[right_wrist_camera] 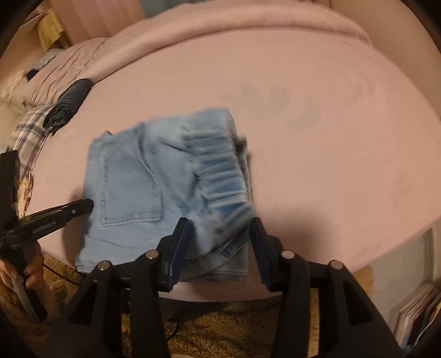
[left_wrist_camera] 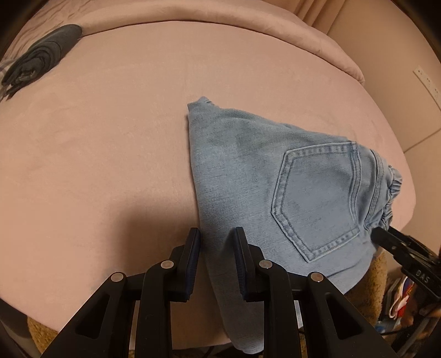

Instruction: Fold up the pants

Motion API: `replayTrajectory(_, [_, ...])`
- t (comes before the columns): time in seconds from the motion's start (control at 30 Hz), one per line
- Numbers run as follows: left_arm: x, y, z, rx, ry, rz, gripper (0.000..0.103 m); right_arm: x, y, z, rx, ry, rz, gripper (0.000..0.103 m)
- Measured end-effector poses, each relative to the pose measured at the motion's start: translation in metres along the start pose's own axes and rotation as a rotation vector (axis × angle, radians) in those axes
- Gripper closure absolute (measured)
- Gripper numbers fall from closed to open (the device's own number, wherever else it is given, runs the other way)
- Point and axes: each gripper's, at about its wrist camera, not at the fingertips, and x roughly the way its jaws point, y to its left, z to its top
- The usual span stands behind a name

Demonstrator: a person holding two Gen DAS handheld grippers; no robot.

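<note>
Light blue denim pants [left_wrist_camera: 275, 179] lie folded into a compact bundle on the pink bed [left_wrist_camera: 110, 137], back pocket up, near the front edge. My left gripper [left_wrist_camera: 217, 247] is open, its fingers straddling the bundle's left edge, where a strip of denim hangs over the bed edge. In the right wrist view the pants [right_wrist_camera: 137, 179] show their elastic waistband at the right. My right gripper [right_wrist_camera: 220, 236] is open with the waistband end between its fingers. The right gripper also shows in the left wrist view [left_wrist_camera: 386, 236], the left gripper in the right wrist view [right_wrist_camera: 88, 205].
A folded dark grey garment [left_wrist_camera: 41, 57] lies at the bed's far left, beside plaid cloth [right_wrist_camera: 27, 132]. A rolled pink blanket [left_wrist_camera: 248, 22] lines the far side. Brown shaggy rug [right_wrist_camera: 220, 325] covers the floor below the bed edge. Books [right_wrist_camera: 419, 311] stand at right.
</note>
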Motion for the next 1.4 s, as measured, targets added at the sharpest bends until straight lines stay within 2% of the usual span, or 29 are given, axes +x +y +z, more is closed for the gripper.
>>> replayTrajectory(0.13, [0.000,0.003,0.000,-0.008,0.011,-0.005,0.077,0.003,-0.004,0.000,0.026,-0.005,0.018,0.054])
replayTrajectory(0.17, [0.001,0.005,0.000,-0.012,0.013,-0.006,0.077,0.004,-0.004,-0.001,0.027,-0.005,0.015,0.049])
replayTrajectory(0.37, [-0.003,0.004,-0.003,0.016,-0.007,0.031,0.075,0.009,-0.013,-0.005,0.078,0.010,0.066,0.049])
replayTrajectory(0.47, [-0.004,0.002,-0.004,0.022,-0.016,0.044,0.075,0.009,-0.010,-0.005,0.068,0.007,0.057,0.049])
replayTrajectory(0.67, [-0.007,0.003,-0.007,-0.004,-0.015,0.021,0.075,0.007,-0.016,-0.005,0.061,0.003,0.046,0.047])
replayTrajectory(0.9, [-0.027,0.017,-0.020,-0.042,-0.021,-0.017,0.075,0.006,-0.009,-0.003,0.031,-0.002,0.010,0.046])
replayTrajectory(1.03, [-0.039,0.023,-0.023,-0.045,-0.038,-0.004,0.075,0.006,-0.005,-0.003,0.012,-0.008,-0.014,0.045])
replayTrajectory(1.1, [-0.042,0.024,-0.024,-0.049,-0.041,0.004,0.064,0.005,-0.002,-0.004,0.007,-0.009,-0.023,0.045])
replayTrajectory(1.27, [-0.045,0.024,-0.025,-0.052,-0.050,0.001,0.044,0.003,0.001,-0.004,-0.003,-0.011,-0.037,0.044])
replayTrajectory(1.33, [-0.045,0.022,-0.027,-0.049,-0.054,-0.010,0.035,0.002,0.001,-0.004,-0.003,-0.013,-0.044,0.042])
replayTrajectory(1.4, [-0.046,0.024,-0.030,-0.044,-0.058,-0.016,0.027,0.001,0.002,-0.004,-0.003,-0.018,-0.045,0.033])
